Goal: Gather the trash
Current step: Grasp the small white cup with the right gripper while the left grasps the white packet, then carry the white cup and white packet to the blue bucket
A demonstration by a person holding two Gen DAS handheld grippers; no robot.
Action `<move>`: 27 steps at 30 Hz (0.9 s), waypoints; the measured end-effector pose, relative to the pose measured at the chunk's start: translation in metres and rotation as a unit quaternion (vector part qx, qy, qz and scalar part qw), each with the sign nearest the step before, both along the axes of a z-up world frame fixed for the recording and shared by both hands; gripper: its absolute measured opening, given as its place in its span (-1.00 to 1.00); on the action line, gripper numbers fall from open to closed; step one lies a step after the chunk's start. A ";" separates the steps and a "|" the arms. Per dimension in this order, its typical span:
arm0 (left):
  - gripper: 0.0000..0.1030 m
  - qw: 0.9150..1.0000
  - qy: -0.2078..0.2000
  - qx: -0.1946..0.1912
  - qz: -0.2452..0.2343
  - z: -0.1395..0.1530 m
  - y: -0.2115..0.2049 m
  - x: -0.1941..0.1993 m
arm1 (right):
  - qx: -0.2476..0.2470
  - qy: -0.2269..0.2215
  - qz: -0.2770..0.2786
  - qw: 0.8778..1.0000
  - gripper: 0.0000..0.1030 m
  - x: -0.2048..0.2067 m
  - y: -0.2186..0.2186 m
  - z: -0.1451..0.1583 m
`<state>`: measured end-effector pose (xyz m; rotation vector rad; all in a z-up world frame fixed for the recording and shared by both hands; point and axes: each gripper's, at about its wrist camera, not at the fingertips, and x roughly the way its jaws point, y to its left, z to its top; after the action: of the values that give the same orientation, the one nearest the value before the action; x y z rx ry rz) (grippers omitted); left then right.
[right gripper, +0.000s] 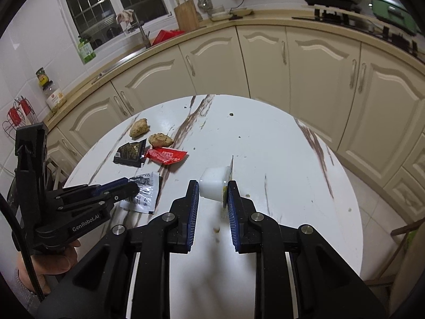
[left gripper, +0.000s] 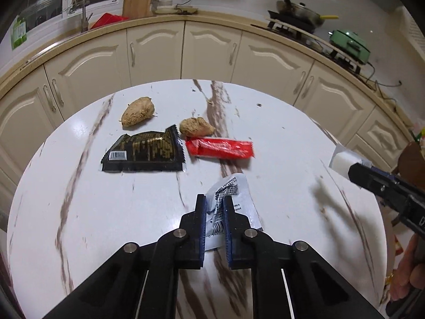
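The white sachet (left gripper: 233, 202) lies flat near the front of the marble bench (left gripper: 279, 138), and the left tool (left gripper: 214, 202) is pinched tight on its near edge; it looks thin, light and crinkly, so it should be lifted by that edge, as slick film may slide out. The right tool (right gripper: 213, 186) squeezes a small white plastic cup (right gripper: 214, 184) by its sides, foil lid (right gripper: 231, 167) peeled up; yellowish residue clings inside, with drips on the bench below. Farther back lie a black wrapper (left gripper: 144, 150), a red wrapper (left gripper: 220, 147) and two brown lumps (left gripper: 138, 111).
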<state>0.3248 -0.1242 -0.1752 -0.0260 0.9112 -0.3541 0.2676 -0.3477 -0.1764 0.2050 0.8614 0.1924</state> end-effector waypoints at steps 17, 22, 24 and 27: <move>-0.87 0.997 -0.056 -0.026 -0.038 0.056 -0.006 -0.097 | -0.012 -0.044 -0.028 0.999 -0.61 -0.077 -0.005 0.048; -0.87 0.994 -0.090 -0.035 -0.060 0.087 -0.014 -0.127 | -0.019 -0.067 -0.041 0.997 -0.61 -0.101 -0.011 0.070; -0.87 0.991 -0.106 -0.040 -0.070 0.101 -0.020 -0.140 | -0.021 -0.077 -0.047 0.996 -0.61 -0.112 -0.017 0.079; -0.87 0.987 -0.127 -0.047 -0.085 0.121 -0.029 -0.159 | -0.024 -0.094 -0.060 0.993 -0.61 -0.131 -0.026 0.094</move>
<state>0.1661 -0.1536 -0.0546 0.0100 0.6455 -0.5455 0.1368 -0.3734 -0.0821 0.1891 0.6631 0.0773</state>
